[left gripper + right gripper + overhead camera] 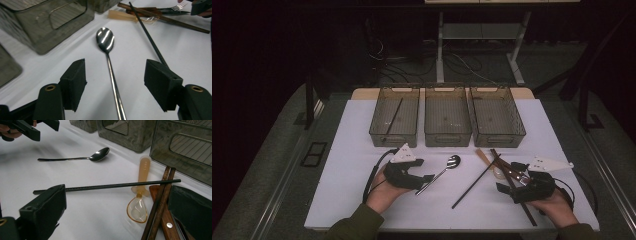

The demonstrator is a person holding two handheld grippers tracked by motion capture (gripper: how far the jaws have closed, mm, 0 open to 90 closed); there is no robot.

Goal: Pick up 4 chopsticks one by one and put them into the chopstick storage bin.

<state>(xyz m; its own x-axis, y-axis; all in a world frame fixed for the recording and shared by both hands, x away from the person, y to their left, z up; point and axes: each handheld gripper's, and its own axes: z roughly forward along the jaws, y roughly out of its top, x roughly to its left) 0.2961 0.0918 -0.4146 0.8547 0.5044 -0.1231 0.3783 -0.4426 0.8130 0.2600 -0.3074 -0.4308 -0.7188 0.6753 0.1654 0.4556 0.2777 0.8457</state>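
left hand-held gripper [115,85]: jaws spread, nothing clasped | metal spoon [110,65]: laid flat on the white table [75,50] between the pads, untouched | right hand-held gripper [518,183]: seen unclenched, beside wooden chopsticks [160,202] | black chopstick [107,186]: just ahead of it

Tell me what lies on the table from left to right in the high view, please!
Left hand-held gripper → metal spoon → black chopstick → right hand-held gripper, next to the cutlery pile.
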